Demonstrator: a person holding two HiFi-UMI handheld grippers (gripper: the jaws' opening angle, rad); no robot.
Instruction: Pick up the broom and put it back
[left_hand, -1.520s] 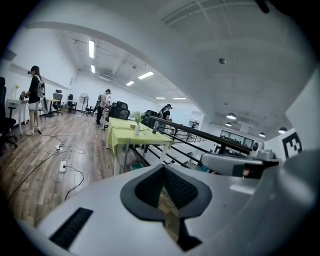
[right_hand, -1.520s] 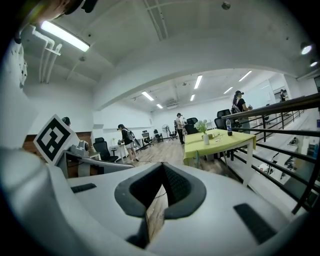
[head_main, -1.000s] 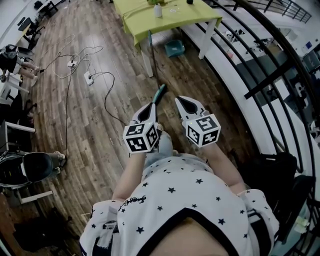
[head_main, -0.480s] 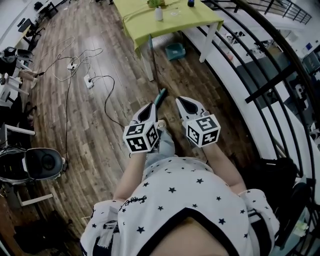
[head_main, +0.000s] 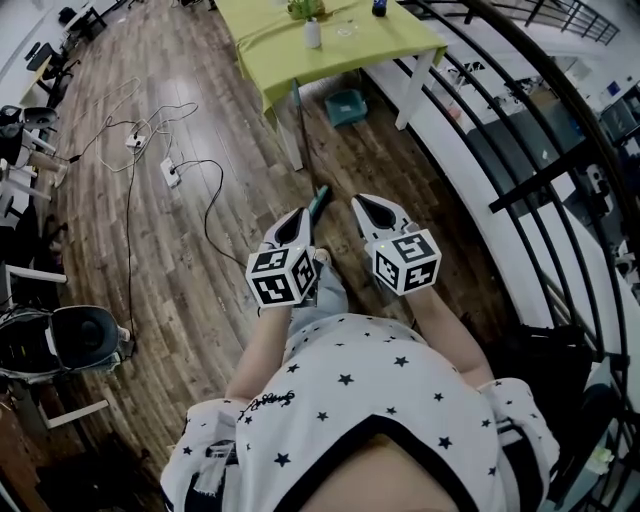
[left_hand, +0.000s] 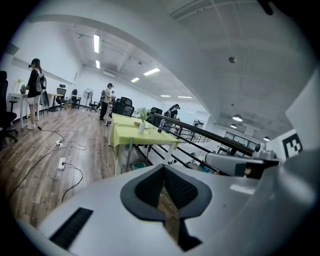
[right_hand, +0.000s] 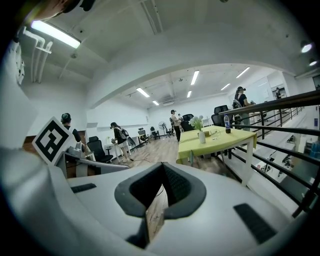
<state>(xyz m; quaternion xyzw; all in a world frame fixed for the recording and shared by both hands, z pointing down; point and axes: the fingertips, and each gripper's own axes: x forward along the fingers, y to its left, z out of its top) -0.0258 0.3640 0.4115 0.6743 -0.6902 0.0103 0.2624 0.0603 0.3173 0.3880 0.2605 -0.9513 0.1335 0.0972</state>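
The wooden floor (head_main: 200, 250) fills most of the head view, with the green surface (head_main: 270, 40) at its far end. A black railing (head_main: 540, 170) runs along the right of the surface and on toward the person. On the near side of the surface, well apart from it, the person holds 2 grippers side by side, pointing toward it.

The left gripper (head_main: 301, 214) has its jaws closed together with nothing between them; only floor shows past the tips. The right gripper (head_main: 359, 200) is the same, jaws together and empty.

The broom (head_main: 318, 198) is on the near side of the surface. Its teal end sits just ahead of the left gripper's tip, and its thin dark handle runs up toward the surface's near leg. Neither gripper touches it.

A teal bin (head_main: 346, 105) sits on the floor under the surface's near edge. A white power strip (head_main: 170, 172) with black cable lies to the left of the surface. A white vase (head_main: 313, 33) stands on it.
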